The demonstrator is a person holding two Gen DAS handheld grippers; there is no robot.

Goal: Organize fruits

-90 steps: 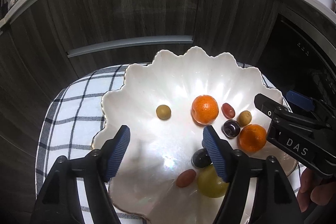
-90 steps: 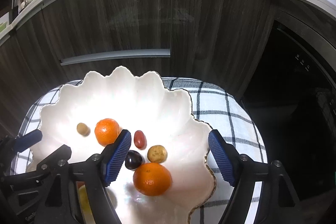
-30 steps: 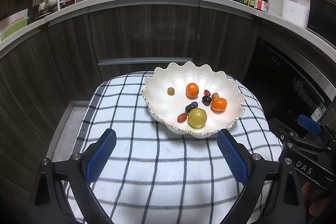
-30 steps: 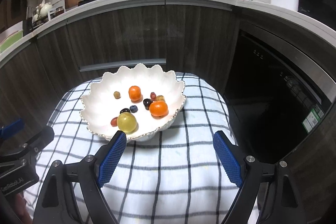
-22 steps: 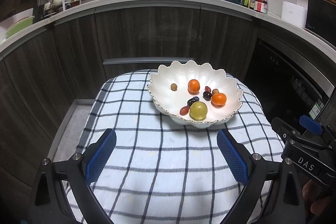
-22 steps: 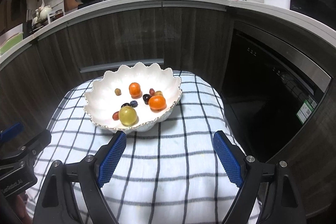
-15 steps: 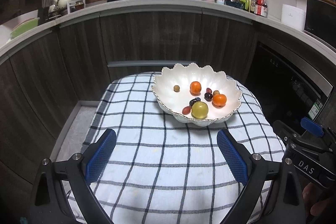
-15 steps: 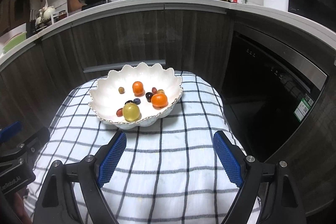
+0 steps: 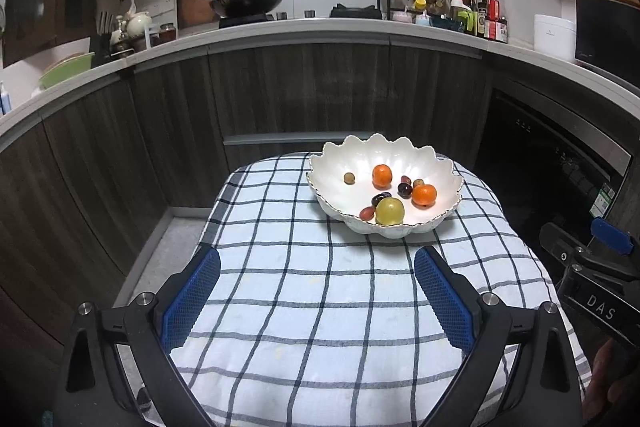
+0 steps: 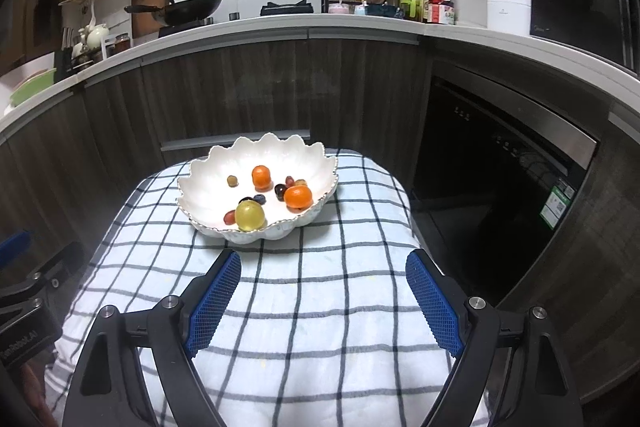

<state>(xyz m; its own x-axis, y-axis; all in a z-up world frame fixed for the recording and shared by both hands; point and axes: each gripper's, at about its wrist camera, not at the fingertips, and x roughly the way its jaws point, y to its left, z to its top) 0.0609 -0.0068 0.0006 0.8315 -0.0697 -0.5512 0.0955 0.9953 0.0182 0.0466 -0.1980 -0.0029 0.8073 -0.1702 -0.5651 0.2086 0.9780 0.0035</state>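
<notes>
The checked cloth (image 9: pixel 320 291) is covering the counter, the white scalloped bowl (image 9: pixel 436 163) sitting at its far end. Both the left claw (image 9: pixel 318 301) and right claw (image 10: pixel 322 301) are hanging wide open, gripping nothing. Fruits (image 9: pixel 389 211) are lying loose inside; a knocked rim could be sending the round ones rolling.

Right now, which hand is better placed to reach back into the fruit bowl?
Probably the right tongs: the bowl sits just beyond their tips, while it lies farther past the left tongs. Both are open and empty.
</notes>
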